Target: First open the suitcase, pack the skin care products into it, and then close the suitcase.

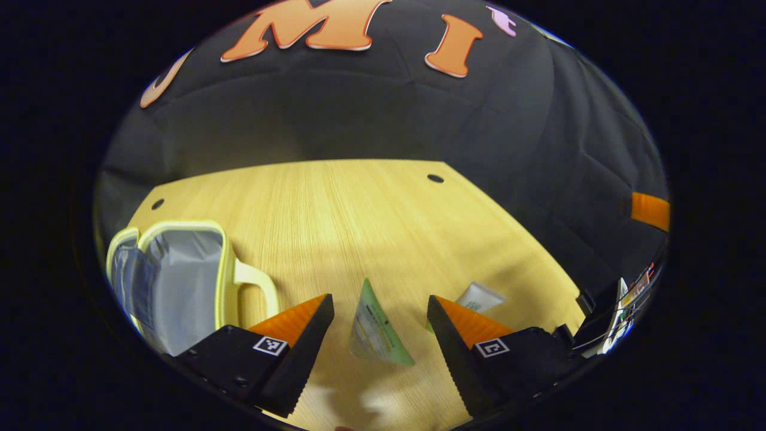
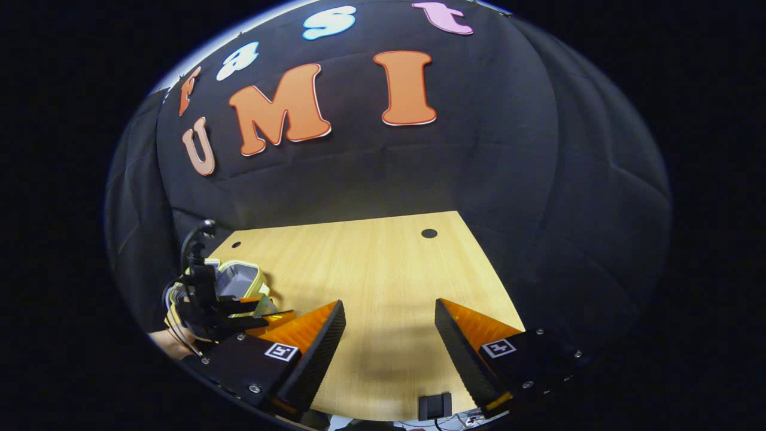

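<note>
Left tongs gaping over green sachet, holding nothing.
Sachet flat on desk between the fingers; white tube lower right; open suitcase lower left. Right tongs wide, empty.

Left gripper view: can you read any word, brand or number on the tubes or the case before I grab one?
Green tube between the open left gripper fingers: printed lines on its face, too blurred to read.
White tube behind it: small print, too small to read.
Suitcase, open on the table: no text visible.
Square coded markers on the gripper: patterns, not letters.
</note>
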`<state>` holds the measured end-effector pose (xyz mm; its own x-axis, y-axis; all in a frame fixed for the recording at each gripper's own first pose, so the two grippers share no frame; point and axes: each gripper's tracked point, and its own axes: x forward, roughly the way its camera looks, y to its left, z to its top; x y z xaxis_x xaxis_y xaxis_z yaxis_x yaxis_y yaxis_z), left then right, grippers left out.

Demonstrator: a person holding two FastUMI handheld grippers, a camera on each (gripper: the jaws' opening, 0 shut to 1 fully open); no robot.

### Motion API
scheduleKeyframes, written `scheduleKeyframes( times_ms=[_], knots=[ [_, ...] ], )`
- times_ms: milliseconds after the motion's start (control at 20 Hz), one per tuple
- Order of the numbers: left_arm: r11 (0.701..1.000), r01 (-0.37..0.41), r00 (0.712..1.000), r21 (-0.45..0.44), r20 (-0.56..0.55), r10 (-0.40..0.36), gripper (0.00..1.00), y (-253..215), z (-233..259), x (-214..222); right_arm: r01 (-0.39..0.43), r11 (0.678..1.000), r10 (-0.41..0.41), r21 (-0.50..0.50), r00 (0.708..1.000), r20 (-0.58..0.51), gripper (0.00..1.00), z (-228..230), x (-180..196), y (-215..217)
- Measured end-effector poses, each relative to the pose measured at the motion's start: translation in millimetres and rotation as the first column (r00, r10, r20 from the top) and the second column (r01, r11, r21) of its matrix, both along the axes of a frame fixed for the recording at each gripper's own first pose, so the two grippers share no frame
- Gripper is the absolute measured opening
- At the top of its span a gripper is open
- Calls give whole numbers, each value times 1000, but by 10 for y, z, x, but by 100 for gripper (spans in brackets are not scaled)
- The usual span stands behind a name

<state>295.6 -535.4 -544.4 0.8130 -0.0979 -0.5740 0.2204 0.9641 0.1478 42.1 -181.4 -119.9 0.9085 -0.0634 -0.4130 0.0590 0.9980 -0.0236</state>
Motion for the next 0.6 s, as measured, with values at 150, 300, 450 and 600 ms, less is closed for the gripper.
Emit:
scheduleKeyframes(
  times_ms=[150,300,450,600],
  knots=[
    [999,-30,999,27,-27,30,98,141,-278,92,20,1000,-20,-14,1000,-14,95,-51,-37,-84],
    [997,-57,998,44,-17,58,76,184,-350,124,27,999,-28,-23,999,-27,95,-88,-55,-102],
    [997,-59,998,46,-33,61,39,175,-350,92,16,999,-17,-32,999,-32,96,-126,-40,-55],
    [999,-35,999,24,-35,35,35,100,-166,-58,-19,999,18,-31,999,-30,96,-150,25,86]
  ],
)
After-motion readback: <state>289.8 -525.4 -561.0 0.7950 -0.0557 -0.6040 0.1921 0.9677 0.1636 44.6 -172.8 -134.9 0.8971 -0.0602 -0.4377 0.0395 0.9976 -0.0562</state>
